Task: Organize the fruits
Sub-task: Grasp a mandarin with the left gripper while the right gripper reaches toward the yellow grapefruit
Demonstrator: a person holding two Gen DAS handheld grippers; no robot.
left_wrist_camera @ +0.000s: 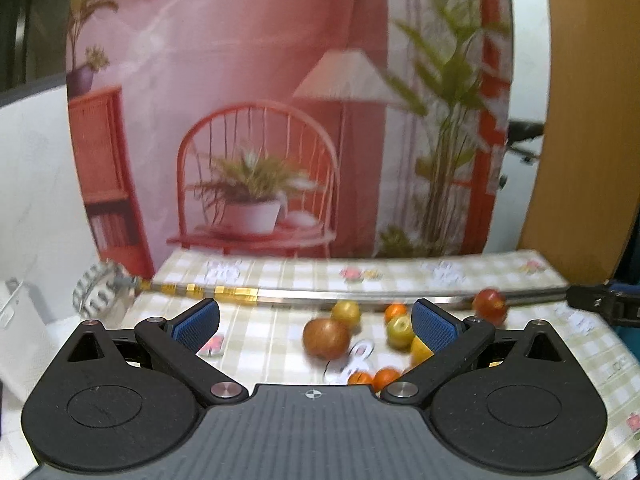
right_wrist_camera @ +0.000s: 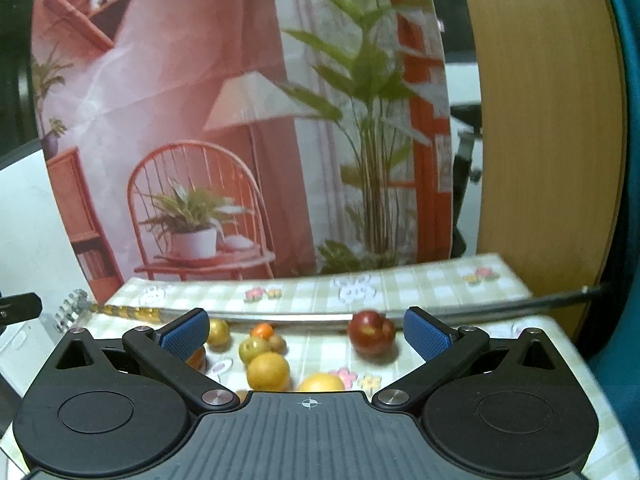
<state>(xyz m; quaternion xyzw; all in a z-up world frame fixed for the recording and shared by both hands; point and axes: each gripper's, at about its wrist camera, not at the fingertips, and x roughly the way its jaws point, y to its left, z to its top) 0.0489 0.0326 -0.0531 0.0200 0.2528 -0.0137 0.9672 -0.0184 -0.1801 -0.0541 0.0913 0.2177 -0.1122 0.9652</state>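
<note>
Both grippers — left gripper (left_wrist_camera: 316, 322) and right gripper (right_wrist_camera: 306, 334) — hang wide open and empty above the checked tablecloth (right_wrist_camera: 432, 280). Sorting looks unstarted; fruit lies scattered there — the red apple (right_wrist_camera: 370, 332) apart. Next: descend, close gently.

No readable text, labels, brands or numbers in either view. Only mark: a small white crosshair sign (left_wrist_camera: 311, 393) printed on the grey ribbed body of the left tool, same sign (right_wrist_camera: 308, 403) on the right tool's body. The checked tablecloth (left_wrist_camera: 280, 344) on the surface carries flower and rabbit prints, no lettering. Small poster-like patch (right_wrist_camera: 443, 164) on the backdrop's right side is too blurred to read.
</note>
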